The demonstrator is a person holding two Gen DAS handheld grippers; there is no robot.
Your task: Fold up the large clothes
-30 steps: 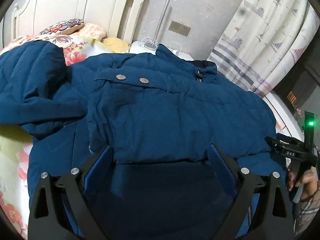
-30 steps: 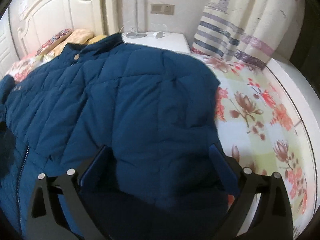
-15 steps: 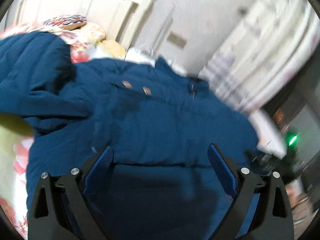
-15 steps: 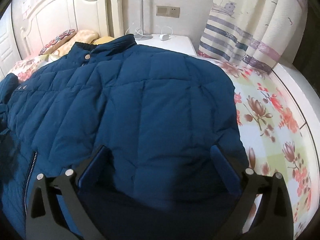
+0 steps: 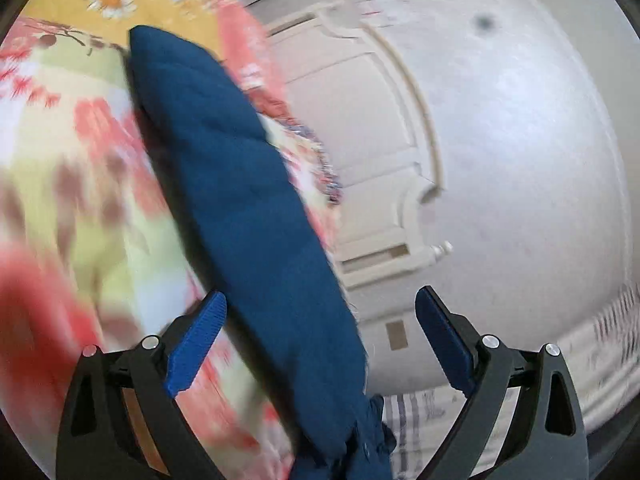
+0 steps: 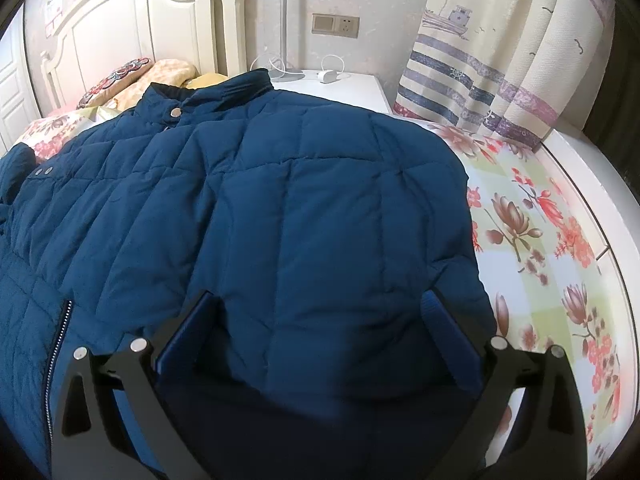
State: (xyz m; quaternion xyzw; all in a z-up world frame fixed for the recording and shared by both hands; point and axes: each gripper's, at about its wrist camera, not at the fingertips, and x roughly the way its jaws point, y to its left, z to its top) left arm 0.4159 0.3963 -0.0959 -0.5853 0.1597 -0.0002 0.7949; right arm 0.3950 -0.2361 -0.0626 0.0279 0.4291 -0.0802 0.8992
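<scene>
A large dark blue quilted jacket lies spread on the bed, collar toward the headboard, zip at the lower left. My right gripper is open just over its near part, and padded fabric bulges between the two blue fingers. The left wrist view is tilted and blurred. There a blue sleeve of the jacket runs diagonally over the floral sheet and passes between the fingers of my open left gripper. Whether the fingers touch the sleeve is unclear.
A white headboard and pillows are at the back left. A white nightstand with a lamp pole and cables stands behind the collar. A striped curtain hangs at the right, beside the bed's white edge.
The left gripper has swung away from the jacket's body and rolled, now facing a sleeve, sheet and wall. The right gripper has pulled back slightly, so more of the jacket shows.
</scene>
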